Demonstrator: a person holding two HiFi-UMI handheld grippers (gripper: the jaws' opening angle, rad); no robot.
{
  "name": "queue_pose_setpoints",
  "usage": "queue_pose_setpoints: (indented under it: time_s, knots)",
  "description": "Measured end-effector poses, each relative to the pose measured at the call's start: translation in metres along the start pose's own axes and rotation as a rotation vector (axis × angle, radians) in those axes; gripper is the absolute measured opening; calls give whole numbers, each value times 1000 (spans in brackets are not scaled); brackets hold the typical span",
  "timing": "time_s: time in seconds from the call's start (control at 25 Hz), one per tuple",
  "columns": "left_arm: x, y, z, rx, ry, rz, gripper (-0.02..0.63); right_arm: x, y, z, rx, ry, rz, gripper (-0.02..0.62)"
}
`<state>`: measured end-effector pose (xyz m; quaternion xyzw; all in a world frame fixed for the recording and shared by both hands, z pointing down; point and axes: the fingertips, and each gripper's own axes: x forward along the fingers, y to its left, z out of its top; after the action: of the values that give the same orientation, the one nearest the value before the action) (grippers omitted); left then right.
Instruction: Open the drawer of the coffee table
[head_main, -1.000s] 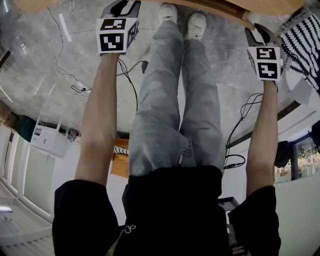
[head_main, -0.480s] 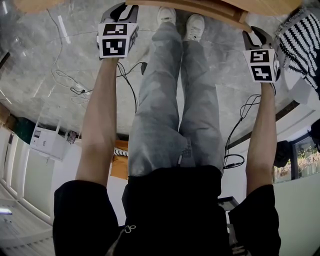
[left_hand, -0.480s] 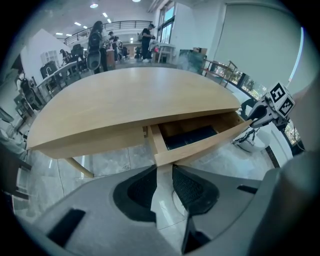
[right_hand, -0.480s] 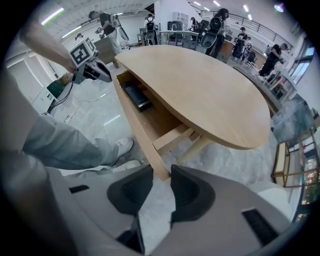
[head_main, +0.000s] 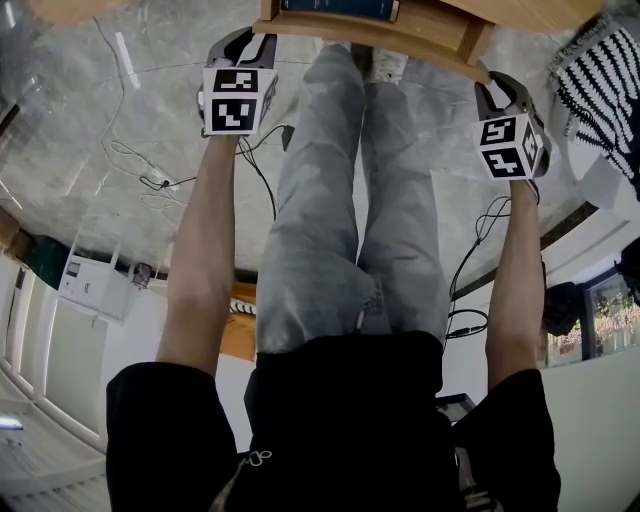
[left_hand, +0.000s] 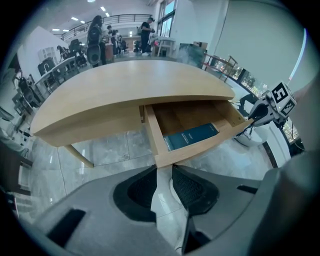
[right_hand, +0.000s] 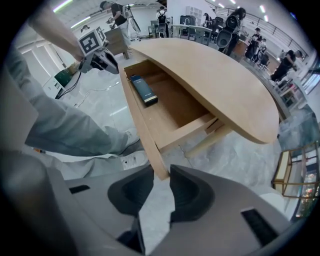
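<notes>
Head view looks steeply down; both gripper views, close behind their jaws, share the pale wooden drawer (left_hand: 210, 142) ahead.

Likely an office hall: people (left_hand: 95, 37), balcony railing (left_hand: 125, 17).

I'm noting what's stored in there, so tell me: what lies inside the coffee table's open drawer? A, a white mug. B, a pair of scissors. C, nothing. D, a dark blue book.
D: a flat dark blue book lies on the wooden floor of the drawer, which is pulled out of the coffee table.
</notes>
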<state>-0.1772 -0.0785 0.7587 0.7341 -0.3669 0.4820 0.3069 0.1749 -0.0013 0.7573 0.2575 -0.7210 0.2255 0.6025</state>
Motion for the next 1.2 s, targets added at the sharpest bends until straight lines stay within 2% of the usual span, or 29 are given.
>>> queue_pose_setpoints:
  time_s: [0.16, 0.36, 0.76, 1.2]
  knots:
    - [-2, -5, -12, -16, 13, 3, 95, 0, 11, -7, -4, 13, -2, 97]
    - [-3, -3, -15, 2, 23, 4, 94, 2, 15, -7, -84, 40, -8, 86]
    - [-1, -3, -15, 2, 27, 9, 85, 3, 15, -8, -148, 71, -13, 78]
    - [-7, -4, -15, 2, 32, 7, 80, -2, 17, -8, -180, 78, -1, 75]
